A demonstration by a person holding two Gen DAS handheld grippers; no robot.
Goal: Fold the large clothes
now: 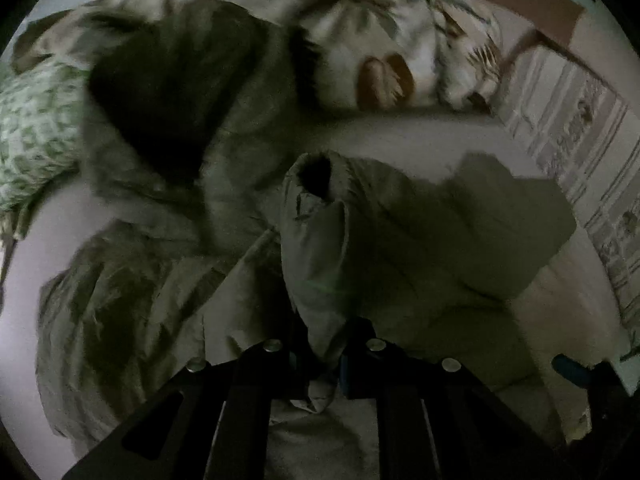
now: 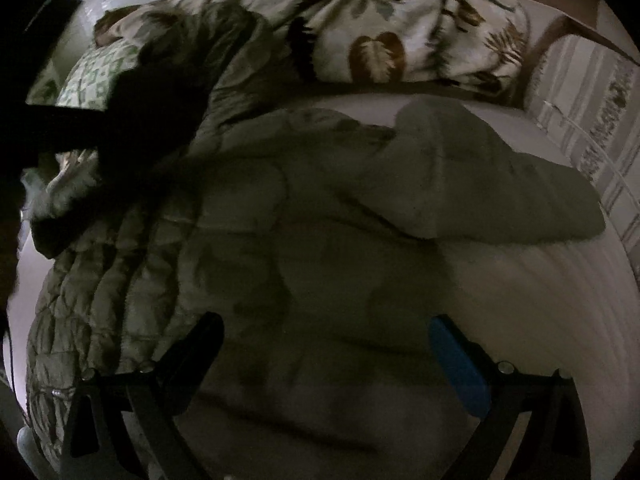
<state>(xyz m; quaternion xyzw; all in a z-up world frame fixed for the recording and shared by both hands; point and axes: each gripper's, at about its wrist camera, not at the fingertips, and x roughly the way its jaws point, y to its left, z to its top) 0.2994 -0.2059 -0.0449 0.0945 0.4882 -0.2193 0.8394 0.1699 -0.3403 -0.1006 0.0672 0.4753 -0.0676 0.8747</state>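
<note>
A dim bedroom scene from two wrist cameras. An olive-green quilted jacket (image 2: 248, 216) lies spread across a pale bed sheet (image 2: 540, 300), its padded body toward the left and one sleeve (image 2: 480, 184) reaching out to the right. In the left wrist view, the left gripper (image 1: 322, 364) is clenched on the jacket's other sleeve (image 1: 316, 240), which rises between the fingers with its dark cuff opening at the top. In the right wrist view, the right gripper (image 2: 324, 364) is released, its black finger (image 2: 192, 360) and blue-padded finger (image 2: 460, 368) set wide apart just above the jacket's lower part. Behind the jacket lie a leaf-print blanket (image 2: 380, 28) and a green-patterned pillow (image 1: 36, 132). A striped wall (image 1: 580, 128) runs along the right.
</note>
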